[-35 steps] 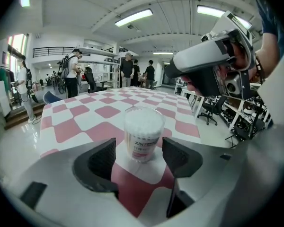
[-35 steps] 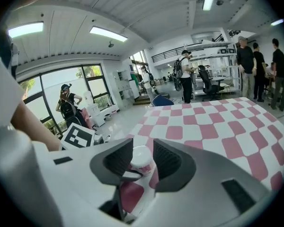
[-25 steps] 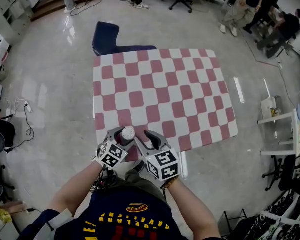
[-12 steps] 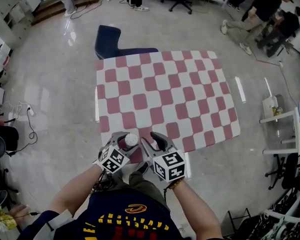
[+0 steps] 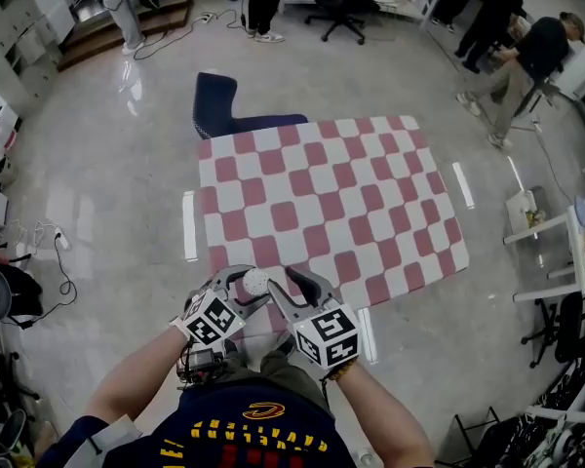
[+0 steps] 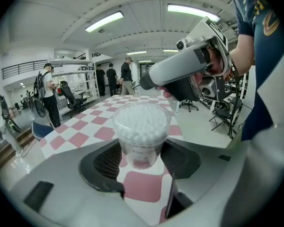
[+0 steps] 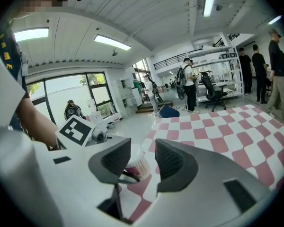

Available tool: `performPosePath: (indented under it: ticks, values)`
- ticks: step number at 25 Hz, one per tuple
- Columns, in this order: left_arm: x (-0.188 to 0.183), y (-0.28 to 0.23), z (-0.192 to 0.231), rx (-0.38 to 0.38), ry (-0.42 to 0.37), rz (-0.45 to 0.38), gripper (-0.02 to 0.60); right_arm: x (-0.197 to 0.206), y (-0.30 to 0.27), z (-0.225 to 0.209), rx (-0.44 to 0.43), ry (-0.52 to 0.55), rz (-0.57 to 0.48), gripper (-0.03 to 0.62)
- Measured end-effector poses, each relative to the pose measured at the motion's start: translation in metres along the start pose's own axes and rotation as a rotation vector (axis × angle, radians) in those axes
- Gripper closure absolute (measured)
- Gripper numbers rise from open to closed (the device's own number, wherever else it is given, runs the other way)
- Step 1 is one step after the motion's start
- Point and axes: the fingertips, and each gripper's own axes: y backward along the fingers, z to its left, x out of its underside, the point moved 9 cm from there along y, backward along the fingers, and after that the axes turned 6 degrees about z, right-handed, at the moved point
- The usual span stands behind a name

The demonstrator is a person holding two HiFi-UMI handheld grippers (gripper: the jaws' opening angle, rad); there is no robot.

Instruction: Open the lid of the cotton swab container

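Cotton swab container [image 6: 142, 126] stands upright between the pads of the left claw [image 6: 142, 159], whose jaws have just been closing and now grip the clear tub low on its sides. It seems to be lifted off the checked worktop [image 5: 370, 193], by the near edge. Packed white swab heads show at the top; whether a clear lid covers them I cannot tell. The step in hand looks like the set-up for opening, one claw steadying the body while the other comes for the top. The right claw [image 7: 143, 159] has its jaws apart with nothing between them. It hovers close to the container, above and behind it in the left gripper view; in its own view the tub shows just beyond its left jaw, off the middle of the gap. The next move probably calls for the right claw to bring its gap over the rim, close on the lid's edge and lift, with the left holding firm
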Motion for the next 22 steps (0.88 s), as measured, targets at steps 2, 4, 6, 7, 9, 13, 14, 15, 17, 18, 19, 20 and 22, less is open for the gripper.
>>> performPosePath:
  ticks: [2,4,6,7,9,13,14,15,17,18,19,20,22]
  values:
    - [-0.008,0.015,0.002,0.009,0.020,-0.011,0.322,-0.010,0.006,0.010,-0.003,0.010,-0.024,0.451]
    - [-0.020,0.031,0.004,0.019,0.046,-0.012,0.322,-0.022,0.014,0.016,-0.001,0.014,-0.059,0.451]
    - [-0.036,0.045,0.008,0.025,0.053,-0.023,0.322,-0.036,0.023,0.018,0.006,0.021,-0.103,0.451]
    - [-0.044,0.052,0.009,0.031,0.056,-0.032,0.322,-0.042,0.029,0.020,0.008,0.023,-0.124,0.451]
    - [-0.058,0.068,0.007,0.046,0.063,-0.049,0.322,-0.055,0.042,0.024,0.005,0.026,-0.161,0.451]
    - [-0.091,0.090,0.010,0.062,0.006,-0.080,0.322,-0.085,0.066,0.027,0.006,0.059,-0.234,0.451]
    - [-0.098,0.094,0.011,0.069,-0.011,-0.085,0.322,-0.093,0.072,0.028,0.002,0.072,-0.247,0.451]
    - [-0.105,0.098,0.012,0.080,-0.023,-0.088,0.322,-0.100,0.077,0.031,-0.004,0.086,-0.256,0.451]
    - [-0.115,0.106,0.013,0.113,-0.038,-0.088,0.322,-0.114,0.086,0.036,-0.021,0.112,-0.259,0.451]
    - [-0.119,0.109,0.014,0.133,-0.041,-0.088,0.322,-0.121,0.090,0.038,-0.031,0.123,-0.253,0.451]
    - [-0.123,0.111,0.015,0.152,-0.041,-0.088,0.322,-0.126,0.093,0.041,-0.041,0.133,-0.243,0.451]
    - [-0.127,0.114,0.016,0.167,-0.043,-0.088,0.322,-0.132,0.096,0.044,-0.049,0.144,-0.231,0.451]
    - [-0.138,0.121,0.018,0.182,-0.057,-0.091,0.322,-0.142,0.100,0.049,-0.064,0.165,-0.211,0.451]
